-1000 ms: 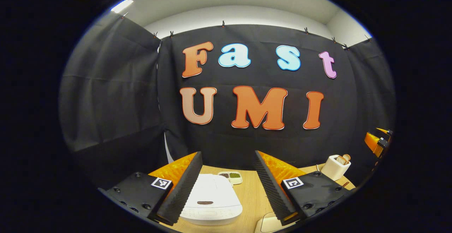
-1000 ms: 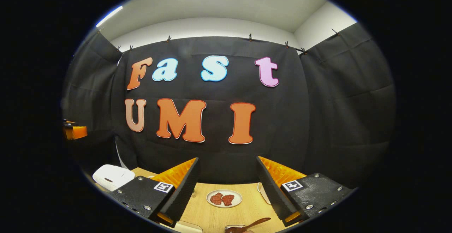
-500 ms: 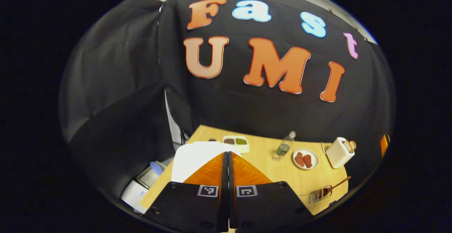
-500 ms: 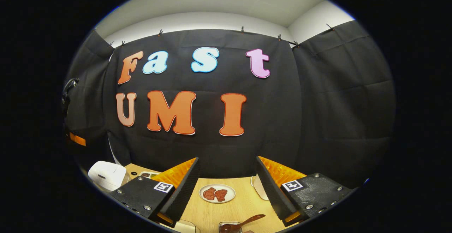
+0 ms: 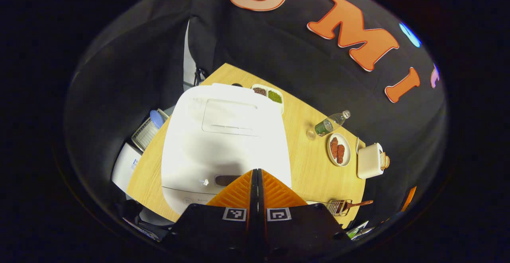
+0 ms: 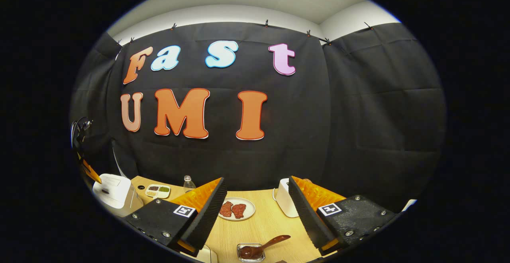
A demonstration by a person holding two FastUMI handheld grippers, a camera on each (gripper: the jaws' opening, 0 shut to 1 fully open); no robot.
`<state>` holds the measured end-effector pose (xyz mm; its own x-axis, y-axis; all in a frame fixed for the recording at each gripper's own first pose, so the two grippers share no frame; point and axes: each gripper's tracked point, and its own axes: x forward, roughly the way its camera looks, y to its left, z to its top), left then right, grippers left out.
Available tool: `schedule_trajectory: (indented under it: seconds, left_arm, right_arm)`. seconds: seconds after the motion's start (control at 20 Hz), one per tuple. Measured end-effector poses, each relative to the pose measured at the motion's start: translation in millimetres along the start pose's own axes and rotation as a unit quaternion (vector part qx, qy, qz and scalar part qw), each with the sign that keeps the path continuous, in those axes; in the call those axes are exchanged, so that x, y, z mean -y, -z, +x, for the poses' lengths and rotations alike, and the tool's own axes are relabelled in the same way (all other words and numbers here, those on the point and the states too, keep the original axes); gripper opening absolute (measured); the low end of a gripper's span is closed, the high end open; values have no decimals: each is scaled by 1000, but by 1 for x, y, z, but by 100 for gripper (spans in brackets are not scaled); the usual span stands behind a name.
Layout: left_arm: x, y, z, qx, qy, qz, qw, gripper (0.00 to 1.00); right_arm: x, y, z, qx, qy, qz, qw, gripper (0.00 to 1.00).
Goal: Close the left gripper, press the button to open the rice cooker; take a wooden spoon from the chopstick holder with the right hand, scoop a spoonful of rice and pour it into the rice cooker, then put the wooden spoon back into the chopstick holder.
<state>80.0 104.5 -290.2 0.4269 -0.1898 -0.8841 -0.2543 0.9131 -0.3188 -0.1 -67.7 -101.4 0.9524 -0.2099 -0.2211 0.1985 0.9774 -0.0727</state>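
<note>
Left gripper [image 5: 257, 175], lower centre: 2 fingers clenched, empty, above rice cooker [image 5: 223, 135] button [image 5: 225, 180]. Risk: tips slide off. Right gripper [image 6: 255, 203]: released.

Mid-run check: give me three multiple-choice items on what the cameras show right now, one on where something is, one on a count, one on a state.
1. Where is the wooden spoon?
A. In the wire chopstick holder
B. Across the rice cooker lid
C. On the plate

2. How many meat pieces lie on the white plate?
A. One
B. Two
C. Four

3. How is the rice cooker?
A. Lid raised
B. Lid down
C. Tipped on its side

Answers:
1 A: in the right gripper view the spoon's head sits inside the holder, handle angled out.
2 B: two reddish pieces lie side by side.
3 B: in the left gripper view the lid is flat, with the shut left gripper at the cooker's front button.
</note>
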Motion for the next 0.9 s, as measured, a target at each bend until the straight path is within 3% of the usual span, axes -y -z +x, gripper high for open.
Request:
schedule_trajectory:
  seconds: [0.2, 0.4, 0.6, 0.75, 0.9]
  left_arm:
    - [-19, 12, 22, -30, -17, -29, 999, 5]
    - [-29, 23, 31, -24, -40, -19, 999, 5]
    - [-27, 18, 26, 7, -72, 27, 997, 5]
    - [-14, -9, 1, 111, -84, 61, 988, 5]
    - [4, -42, -43, 238, -88, 75, 964, 5]
  right_arm:
    - [3, 8, 1, -7, 3, -6, 1000, 96]
    - [-3, 19, 0, -20, -6, -12, 1000, 96]
    - [-13, 28, 2, -30, -24, -14, 999, 96]
    - [-13, 39, 8, -47, -33, -12, 998, 96]
    - [-17, 44, 14, -61, -43, 0, 997, 96]
